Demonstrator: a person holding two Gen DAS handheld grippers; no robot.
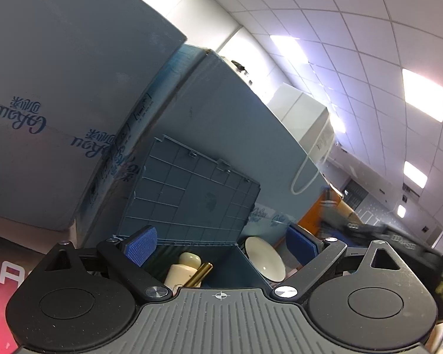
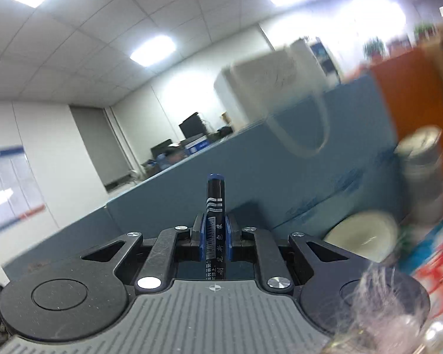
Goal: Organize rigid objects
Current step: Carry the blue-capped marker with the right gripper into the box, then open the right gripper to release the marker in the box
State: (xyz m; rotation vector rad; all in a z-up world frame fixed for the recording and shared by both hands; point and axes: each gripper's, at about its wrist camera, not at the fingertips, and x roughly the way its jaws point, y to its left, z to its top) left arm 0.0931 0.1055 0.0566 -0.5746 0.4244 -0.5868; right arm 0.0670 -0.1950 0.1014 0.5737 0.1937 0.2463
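Note:
In the right wrist view my right gripper (image 2: 215,237) is shut on a black marker pen (image 2: 215,206) with a blue cap, held upright between the blue pads. In the left wrist view my left gripper (image 1: 221,244) stands open with nothing between its blue pads (image 1: 141,245). Just beyond it lies an open blue-grey storage bin (image 1: 242,268) with its ribbed lid (image 1: 192,194) raised. Inside the bin lie a cream bottle (image 1: 182,268) and a gold tube (image 1: 200,274). A white bowl (image 1: 265,261) leans just right of the bin and shows blurred in the right wrist view (image 2: 363,233).
Large blue-grey cartons (image 1: 59,103) printed with blue lettering stand behind the bin. A white box (image 1: 304,115) sits on top of them. An orange box (image 2: 407,94) and a metal flask (image 2: 422,171) are at the right. A red printed surface (image 1: 3,295) lies at lower left.

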